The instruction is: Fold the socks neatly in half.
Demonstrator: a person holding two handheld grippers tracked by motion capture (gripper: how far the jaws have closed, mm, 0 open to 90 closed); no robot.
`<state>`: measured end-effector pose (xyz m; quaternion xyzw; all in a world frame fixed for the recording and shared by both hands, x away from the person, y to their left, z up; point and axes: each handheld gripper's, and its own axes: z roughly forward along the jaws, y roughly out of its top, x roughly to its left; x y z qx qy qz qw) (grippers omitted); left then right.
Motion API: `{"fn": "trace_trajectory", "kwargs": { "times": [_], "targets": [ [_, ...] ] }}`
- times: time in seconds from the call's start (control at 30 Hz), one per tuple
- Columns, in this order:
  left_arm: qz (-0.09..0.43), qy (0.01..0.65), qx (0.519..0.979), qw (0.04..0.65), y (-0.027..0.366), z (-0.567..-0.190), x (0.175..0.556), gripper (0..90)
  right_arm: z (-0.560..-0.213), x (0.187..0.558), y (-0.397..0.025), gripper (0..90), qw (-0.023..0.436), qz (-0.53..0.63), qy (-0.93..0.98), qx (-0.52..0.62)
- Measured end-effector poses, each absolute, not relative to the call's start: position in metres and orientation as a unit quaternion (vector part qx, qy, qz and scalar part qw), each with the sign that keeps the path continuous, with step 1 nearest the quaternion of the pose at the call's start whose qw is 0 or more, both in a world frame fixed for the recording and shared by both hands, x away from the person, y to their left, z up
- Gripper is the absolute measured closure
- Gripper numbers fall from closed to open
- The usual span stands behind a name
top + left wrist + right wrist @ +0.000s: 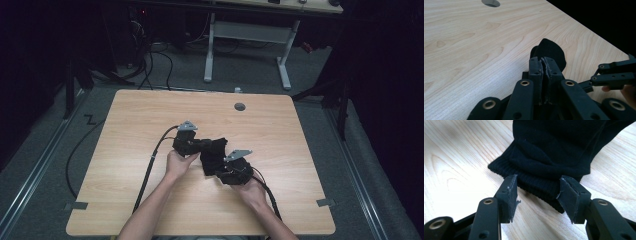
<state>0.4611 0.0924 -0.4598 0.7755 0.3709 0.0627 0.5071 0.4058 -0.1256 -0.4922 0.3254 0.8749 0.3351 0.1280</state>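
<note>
A black knitted cloth (214, 152) with a ribbed cuff (536, 183) lies in the middle of the wooden table (150, 110). My left gripper (198, 145) meets it from the left, and in the left gripper view its jaws (545, 67) are pressed together on a fold of the cloth (551, 51). My right gripper (226, 169) is at the cloth's near right side. In the right gripper view it (537, 192) stands open, with the cuff edge of the cloth (554, 150) between its two pads, untouched by either.
A round cable hole (240, 106) sits near the table's far edge. Cables trail from both grippers toward the near edge. A white desk frame (210, 50) stands on the floor beyond the table. The right gripper (616, 75) shows at the right of the left gripper view.
</note>
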Motion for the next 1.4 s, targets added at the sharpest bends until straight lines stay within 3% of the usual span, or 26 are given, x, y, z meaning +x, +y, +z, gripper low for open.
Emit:
{"fn": "trace_trajectory", "kwargs": {
  "times": [0.63,1.4],
  "targets": [
    [0.088,0.331,0.803,0.488,0.080,-0.454,0.438,85.6,-0.496,0.413,-0.116,52.3,0.155,0.330,0.866,0.342],
    [0.098,0.353,0.807,0.463,0.082,-0.485,0.432,84.8,-0.501,0.429,-0.105,50.2,0.184,0.344,0.847,0.362]
  ]
}}
